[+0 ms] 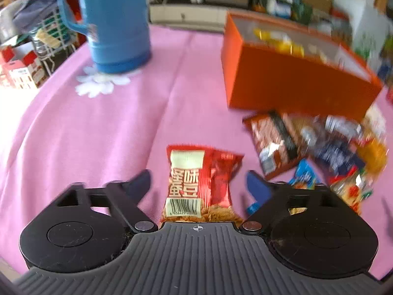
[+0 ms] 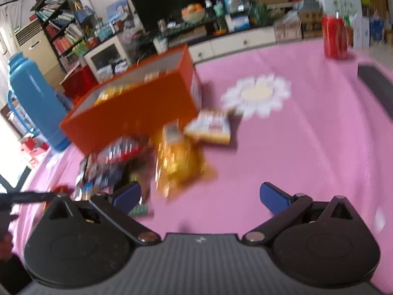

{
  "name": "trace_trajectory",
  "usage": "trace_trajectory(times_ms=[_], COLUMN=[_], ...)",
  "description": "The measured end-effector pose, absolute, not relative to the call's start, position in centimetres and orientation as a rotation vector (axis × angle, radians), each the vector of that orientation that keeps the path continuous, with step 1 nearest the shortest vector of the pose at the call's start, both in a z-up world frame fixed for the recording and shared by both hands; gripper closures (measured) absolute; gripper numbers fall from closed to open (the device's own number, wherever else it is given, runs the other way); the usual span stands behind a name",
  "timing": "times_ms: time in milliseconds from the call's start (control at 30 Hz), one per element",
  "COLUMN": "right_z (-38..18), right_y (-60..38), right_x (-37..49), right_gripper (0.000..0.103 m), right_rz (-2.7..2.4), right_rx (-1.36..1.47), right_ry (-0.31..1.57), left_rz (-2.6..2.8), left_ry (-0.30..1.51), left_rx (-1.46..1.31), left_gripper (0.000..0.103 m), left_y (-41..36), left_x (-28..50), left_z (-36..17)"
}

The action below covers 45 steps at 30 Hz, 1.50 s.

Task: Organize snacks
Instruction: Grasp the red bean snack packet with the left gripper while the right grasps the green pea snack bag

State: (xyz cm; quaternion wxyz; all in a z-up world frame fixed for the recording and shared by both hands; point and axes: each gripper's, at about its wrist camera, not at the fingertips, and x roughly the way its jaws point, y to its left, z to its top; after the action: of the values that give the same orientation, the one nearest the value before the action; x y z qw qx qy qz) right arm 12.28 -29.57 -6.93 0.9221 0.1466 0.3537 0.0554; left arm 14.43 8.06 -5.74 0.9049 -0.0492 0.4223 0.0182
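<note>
In the left wrist view a red snack packet [image 1: 201,184] lies on the pink tablecloth between the open fingers of my left gripper [image 1: 199,184], touching neither. An orange box [image 1: 289,73] with a few snacks inside stands at the far right, with a pile of snack packets [image 1: 319,147] in front of it. In the right wrist view my right gripper [image 2: 200,196] is open and empty above the cloth. The orange box [image 2: 137,108] is ahead to the left, with the snack pile [image 2: 118,162], an orange packet [image 2: 176,162] and a small white and yellow packet [image 2: 211,127] before it.
A blue thermos [image 1: 115,22] stands far left on the pink cloth [image 1: 86,135]; it also shows in the right wrist view [image 2: 36,100]. A white flower coaster [image 2: 258,93] and a red cup [image 2: 335,36] sit to the right. Shelves and a TV are beyond the table.
</note>
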Motion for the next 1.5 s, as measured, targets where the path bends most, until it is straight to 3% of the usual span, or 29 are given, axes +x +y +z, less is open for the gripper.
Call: trace_trajectory(times_ms=[167,467,767,900,1033,1200,1300,1500], right_z=[-5.5,-10.1,-11.3,-11.3,-11.4,-11.4,-11.4,-11.2], right_y=[-29.6,-29.9,-33.9,-32.8,-32.2,-32.2,-32.2,-31.5], right_x=[18.0,27.6,26.8,26.0,25.7,25.7,25.8,25.0], right_gripper=[0.001,0.001,0.001,0.001,0.001,0.001,0.001,0.003], right_rz=[0.030,0.024,-0.092,-0.068,-0.052,-0.058,-0.057,-0.014], right_rx=[0.205,0.088,0.074,0.036,0.030,0.030,0.033,0.031], right_ry=[0.686,0.825,0.826,0.826,0.815,0.801,0.808,0.808], left_rz=[0.028,0.071,0.097,0.091,0.055,0.051,0.043,0.035], left_ry=[0.849,0.870,0.861,0.864,0.888,0.915,0.963,0.942], left_rx=[-0.196,-0.201,-0.145,-0.097,-0.043,-0.077,-0.051,-0.005], left_gripper=[0.044,0.044,0.043,0.034,0.032,0.033,0.046,0.042], left_y=[8.6,9.7,9.2,8.7,8.1,7.8,7.3,7.0], left_x=[14.3,15.6,15.7,14.9,15.1,16.9,17.3,16.5], left_z=[-5.0,-5.9,-5.9,-5.9,-6.5,-7.4,-8.3,-8.9])
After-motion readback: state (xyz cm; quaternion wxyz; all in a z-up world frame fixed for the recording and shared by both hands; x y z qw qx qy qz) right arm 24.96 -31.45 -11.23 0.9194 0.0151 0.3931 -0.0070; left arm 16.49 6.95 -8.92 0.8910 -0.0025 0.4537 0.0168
